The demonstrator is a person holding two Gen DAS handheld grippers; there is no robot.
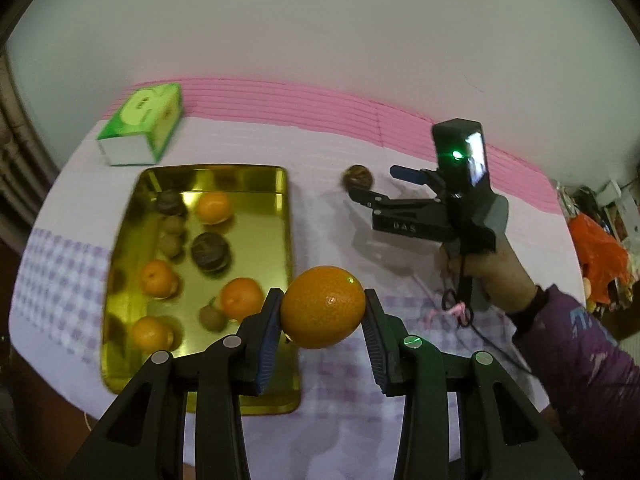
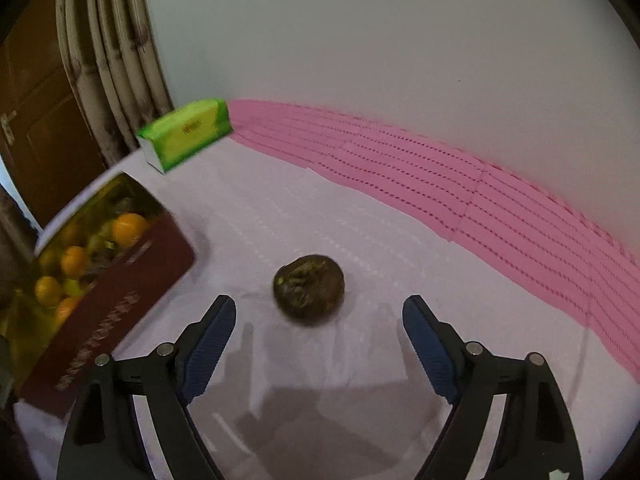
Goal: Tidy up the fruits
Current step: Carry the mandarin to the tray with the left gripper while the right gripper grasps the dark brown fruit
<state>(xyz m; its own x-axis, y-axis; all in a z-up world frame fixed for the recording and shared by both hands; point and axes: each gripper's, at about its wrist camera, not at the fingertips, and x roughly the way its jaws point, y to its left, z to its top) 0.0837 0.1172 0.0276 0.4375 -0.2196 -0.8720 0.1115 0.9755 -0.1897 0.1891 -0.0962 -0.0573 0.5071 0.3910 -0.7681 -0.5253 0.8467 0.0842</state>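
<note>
While my left gripper [image 1: 323, 314] squeezes a round, bumpy orange [image 1: 323, 307] beside the shiny gold tray [image 1: 280, 208] of fruit, my right gripper [image 2: 319, 322] hangs with jaws wide over a dark, wrinkly fruit [image 2: 309, 289] on the table [image 2: 400, 272].

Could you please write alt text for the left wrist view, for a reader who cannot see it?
The left claw grips an orange above the near right edge of a gold tray holding oranges and darker fruits. To the right, the open right claw reaches toward a dark fruit on the white cloth.
</note>
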